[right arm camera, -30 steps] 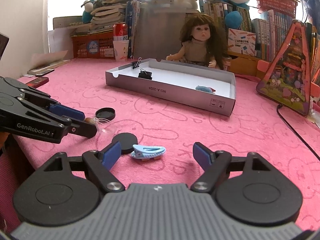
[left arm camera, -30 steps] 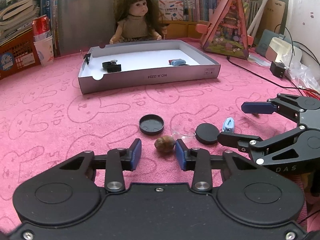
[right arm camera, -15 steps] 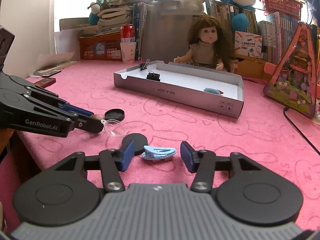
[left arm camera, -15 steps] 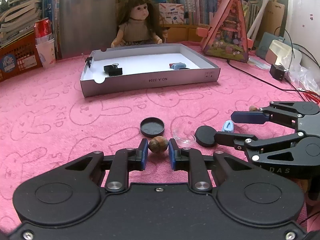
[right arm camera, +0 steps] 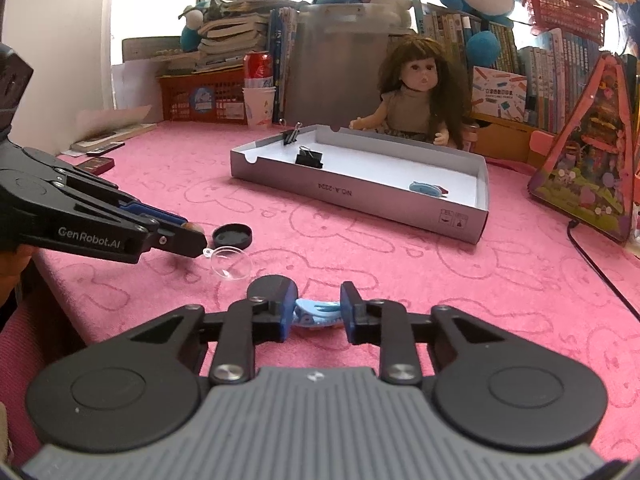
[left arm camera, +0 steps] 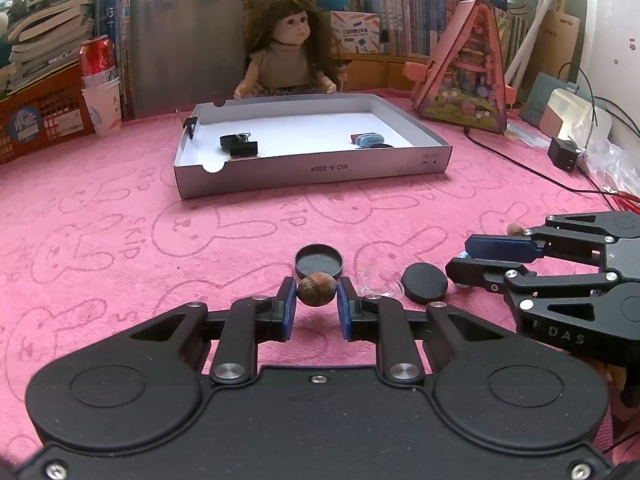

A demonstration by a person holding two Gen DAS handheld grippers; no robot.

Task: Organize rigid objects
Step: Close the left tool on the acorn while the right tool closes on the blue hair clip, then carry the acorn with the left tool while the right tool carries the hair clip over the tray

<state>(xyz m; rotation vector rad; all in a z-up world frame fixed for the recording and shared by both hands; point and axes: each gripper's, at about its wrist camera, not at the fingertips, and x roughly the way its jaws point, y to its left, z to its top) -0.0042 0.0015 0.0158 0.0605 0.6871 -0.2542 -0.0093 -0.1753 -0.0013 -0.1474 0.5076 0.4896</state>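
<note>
**Both grippers closed on small items at the near edge of the tabletop**

The left gripper [left arm camera: 317, 308] had its blue-padded fingers [left arm camera: 289, 308] narrowed onto a brown nut [left arm camera: 316, 289], both pads touching its sides. In the right wrist view the right gripper [right arm camera: 314, 312] had its fingers [right arm camera: 285, 314] drawn in on a light blue hair clip [right arm camera: 316, 313], which lay between the pads; the left pad touched it, and contact on the other side was hard to confirm.

Just beyond the nut, an open black lid [left arm camera: 318, 261] lay rim up on the pink tabletop [left arm camera: 120, 240]. To its right sat a clear plastic dome [left arm camera: 378, 284], and beside that a flat black disc [left arm camera: 424, 282], close to the tips of the right gripper.

Farther back stood a shallow grey cardboard tray [left arm camera: 312, 170] with a white floor. At its left end lay black binder clips [left arm camera: 239, 146], with another clipped upright on the left wall [left arm camera: 190, 125]. Near its right end rested a blue clip [left arm camera: 368, 139].

Behind the tray sat a doll [left arm camera: 286, 48] with long brown hair, facing forward. To its left were a red can [left arm camera: 96, 58] in stacked paper cups and an orange basket [left arm camera: 40, 120]; to its right stood a pink triangular toy house [left arm camera: 466, 76]. Shelves of books [left arm camera: 404, 4] filled the background.
</note>
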